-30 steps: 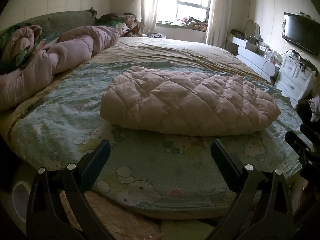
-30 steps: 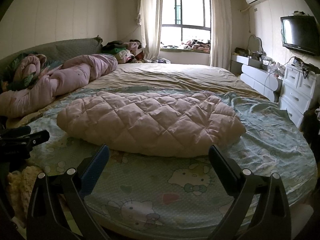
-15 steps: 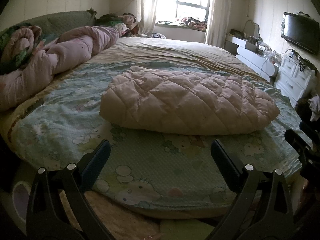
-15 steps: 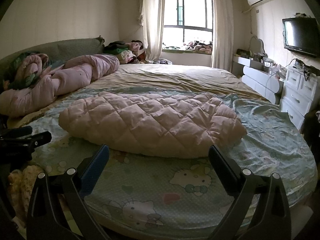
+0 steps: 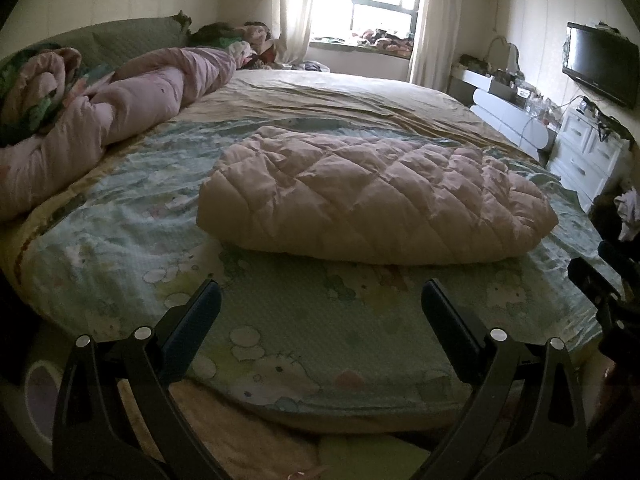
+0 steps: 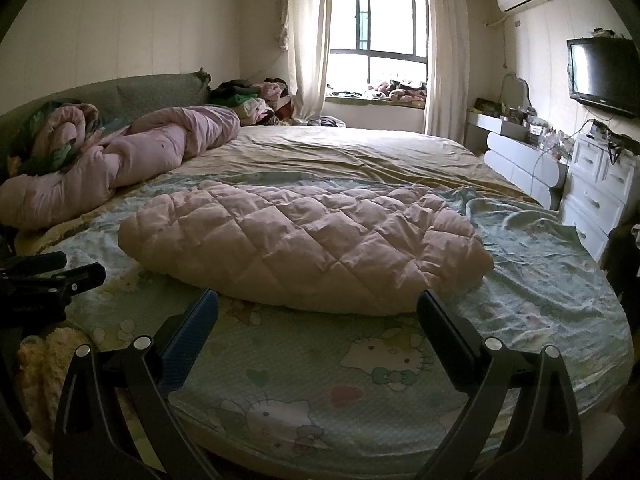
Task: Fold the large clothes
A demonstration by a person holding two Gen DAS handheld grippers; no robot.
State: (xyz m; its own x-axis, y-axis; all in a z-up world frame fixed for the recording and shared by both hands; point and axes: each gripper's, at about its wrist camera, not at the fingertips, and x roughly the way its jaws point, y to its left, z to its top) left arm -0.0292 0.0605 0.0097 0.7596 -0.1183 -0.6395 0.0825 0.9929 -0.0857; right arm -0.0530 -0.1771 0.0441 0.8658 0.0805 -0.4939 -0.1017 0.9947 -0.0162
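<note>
— How are the two tools held?

— The left gripper (image 5: 320,304) is seen spread wide, nothing caught between its fingers (image 5: 192,320); it is held low at the near edge of the bed (image 5: 280,360), short of the garment. The right gripper (image 6: 318,312) is likewise spread wide and empty, its tips just short of the garment's near edge. Each tool is glimpsed at the margin of the other's view.

— And where is the clothing found?

— A pink quilted coat (image 5: 372,204), already doubled into a thick oblong bundle, is laid on the cartoon-print sheet (image 5: 304,328) near the front of the bed. In the right wrist view the same bundle (image 6: 304,240) is seen lying across the sheet, its folded edge turned toward the camera. It is touched by neither tool.

— What else is shown?

— A rolled pink duvet (image 6: 120,168) is heaped along the left side by the headboard, well apart from the coat. A window (image 6: 378,44) is seen at the far wall, a television (image 6: 604,76) mounted on the right, with white drawers (image 6: 600,196) beneath it.
</note>
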